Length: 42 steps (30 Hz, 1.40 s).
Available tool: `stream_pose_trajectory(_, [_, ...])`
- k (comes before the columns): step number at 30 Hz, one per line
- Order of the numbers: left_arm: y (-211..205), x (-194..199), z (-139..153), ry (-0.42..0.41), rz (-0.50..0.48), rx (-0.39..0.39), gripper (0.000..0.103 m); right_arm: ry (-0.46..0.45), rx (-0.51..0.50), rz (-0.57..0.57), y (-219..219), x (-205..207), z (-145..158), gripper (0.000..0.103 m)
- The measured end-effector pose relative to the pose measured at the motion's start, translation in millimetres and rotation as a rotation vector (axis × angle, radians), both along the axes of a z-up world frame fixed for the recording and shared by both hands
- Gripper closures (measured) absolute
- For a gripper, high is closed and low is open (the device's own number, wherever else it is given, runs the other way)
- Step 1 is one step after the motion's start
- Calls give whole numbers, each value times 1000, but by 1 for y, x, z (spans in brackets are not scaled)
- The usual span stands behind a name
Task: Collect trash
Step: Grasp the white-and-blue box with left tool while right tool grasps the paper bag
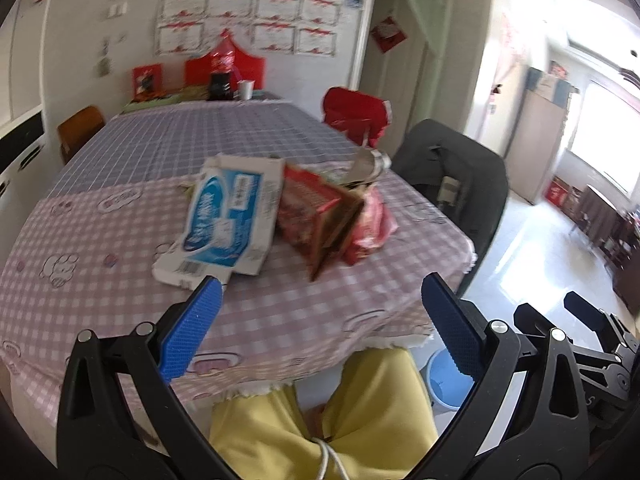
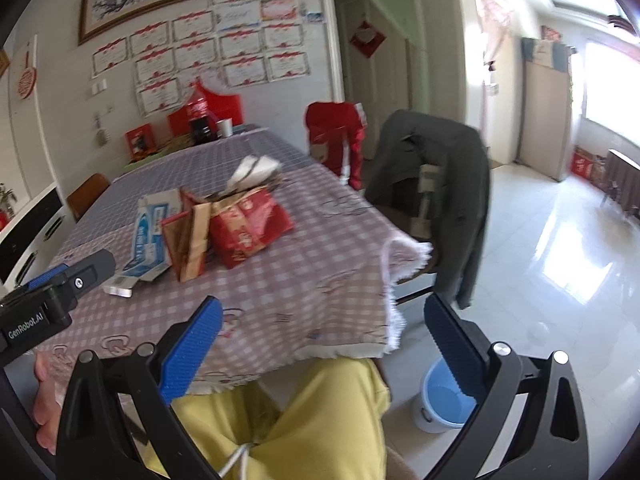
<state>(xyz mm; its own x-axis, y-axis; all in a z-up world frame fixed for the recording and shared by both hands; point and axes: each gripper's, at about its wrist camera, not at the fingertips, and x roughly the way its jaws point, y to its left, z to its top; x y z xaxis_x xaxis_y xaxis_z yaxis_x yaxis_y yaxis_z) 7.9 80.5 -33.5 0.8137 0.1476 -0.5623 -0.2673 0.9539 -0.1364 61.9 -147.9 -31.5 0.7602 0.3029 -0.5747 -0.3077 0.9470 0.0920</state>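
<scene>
Left gripper: jaws spread wide, nothing between them; blue pads low in the frame, above the near table edge and the person's yellow trousers. Right gripper: jaws likewise wide apart and empty, held over the table corner at lower centre; its left pad overlaps the cloth, its right pad overlaps the floor. In the right view the left gripper also shows at the left edge of the frame, near the box. The trash sits in a cluster at frame centre on the pink checked cloth: a flattened white-and-blue box lying flat, its barcode end just past the left pad's tip in the left view; touching its right side, a brown-and-red carton standing tilted and open; just right of that, a crumpled red wrapper; behind them, a piece of white paper, partly hidden. Blue bucket on the floor at lower right, below the table corner, partly behind the right pad. Dark jacket draped over a chair right of the table; red garment on the next chair back. Cola bottle and cup at the table's far end, upper centre. Certificates cover the wall above. Both views are motion-blurred.
</scene>
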Motion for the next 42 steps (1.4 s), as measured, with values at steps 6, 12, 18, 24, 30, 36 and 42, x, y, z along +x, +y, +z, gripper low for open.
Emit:
stream_pose_trajectory(6, [33, 8, -11, 57, 76, -5, 5, 65, 14, 92, 42, 26, -9, 4])
stream_pose_trajectory(12, [71, 27, -23, 119, 131, -40, 5, 95, -2, 208, 97, 51, -12, 4])
stream_pose_trajectory(18, [106, 42, -32, 165, 195, -45, 5, 142, -12, 282, 146, 80, -22, 4])
stream_pose_trajectory(24, [138, 54, -41, 207, 232, -74, 5, 183, -20, 273, 179, 110, -35, 5])
stream_pose_trajectory(30, [152, 67, -44, 226, 230, -85, 5, 238, 28, 250, 188, 133, -44, 59])
stream_pose_trajectory(36, [158, 91, -39, 222, 154, -98, 6, 187, 95, 218, 171, 138, -25, 89])
stream_pose_trajectory(42, [160, 115, -22, 178, 94, -91, 6, 69, 183, 194, 149, 142, 15, 90])
